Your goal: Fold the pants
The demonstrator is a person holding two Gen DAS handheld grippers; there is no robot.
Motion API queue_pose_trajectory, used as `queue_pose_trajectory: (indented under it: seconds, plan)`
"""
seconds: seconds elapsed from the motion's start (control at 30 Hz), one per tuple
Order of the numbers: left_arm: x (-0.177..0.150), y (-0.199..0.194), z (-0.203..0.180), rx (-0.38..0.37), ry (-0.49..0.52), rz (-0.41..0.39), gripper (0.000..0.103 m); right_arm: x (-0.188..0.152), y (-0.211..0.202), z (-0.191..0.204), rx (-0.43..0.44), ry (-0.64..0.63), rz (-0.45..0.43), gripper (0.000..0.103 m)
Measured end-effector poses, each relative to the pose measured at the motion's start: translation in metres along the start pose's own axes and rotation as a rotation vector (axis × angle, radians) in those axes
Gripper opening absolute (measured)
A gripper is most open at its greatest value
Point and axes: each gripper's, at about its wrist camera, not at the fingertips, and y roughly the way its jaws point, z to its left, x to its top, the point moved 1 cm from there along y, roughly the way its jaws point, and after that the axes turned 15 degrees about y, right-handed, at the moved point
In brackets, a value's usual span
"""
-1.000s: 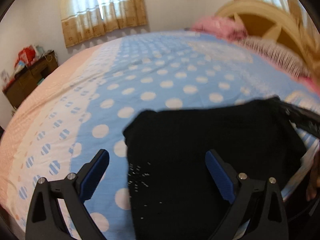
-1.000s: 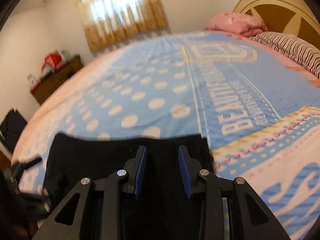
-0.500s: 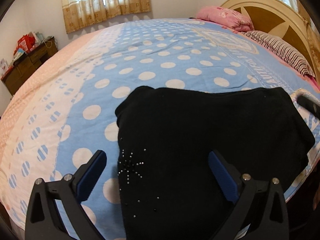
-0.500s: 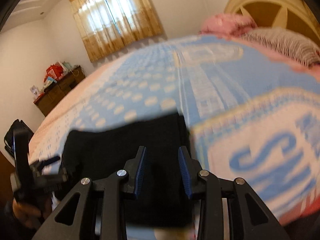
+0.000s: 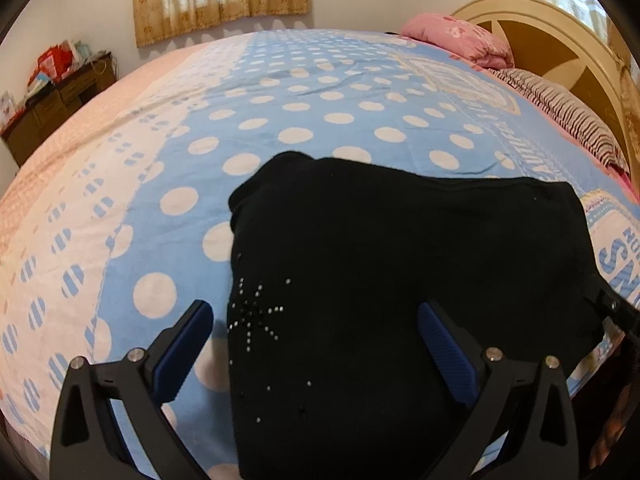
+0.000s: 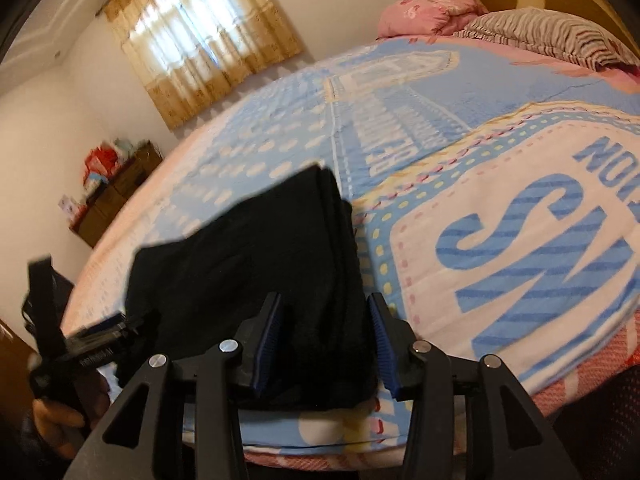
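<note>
the right hand-held gripper [image 6: 326, 338] is opening – its jaws have widened around the folded black pants [image 6: 256, 264], pads apparently off the cloth. the pants lie on the bed [image 5: 320, 120] just ahead of the wide, empty left hand-held gripper [image 5: 316, 344] – the fold looks set down.

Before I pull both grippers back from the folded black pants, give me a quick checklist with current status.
1. Left gripper free of cloth: ok; its fingers stand wide apart over the black pants, nothing pinched.
2. Right gripper released: cannot tell; it is opening, but the pants' edge lies between its fingers.
3. Pants folded into a compact stack: ok.
4. Pants fully on the bed: ok, though near the bed's edge.
5. Stray fabric hanging off: cannot tell; the near side is hidden by the grippers.
</note>
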Motion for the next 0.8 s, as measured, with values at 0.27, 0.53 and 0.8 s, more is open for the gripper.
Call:
queue_pose_trajectory:
  seconds: [0.27,0.53,0.8]
  plan:
    - [0.002,-0.024,0.004,0.013,0.016,-0.060,0.103,0.014,-0.037,0.016,0.049,-0.042,-0.145,0.066]
    - [0.005,-0.024,0.036,-0.051,-0.148,-0.093,0.103,0.010,-0.015,0.015,0.007,-0.072,-0.094,0.068]
    - [0.002,0.002,0.024,-0.134,-0.154,-0.022,0.103,0.006,0.009,-0.003,-0.030,-0.046,-0.032,0.068]
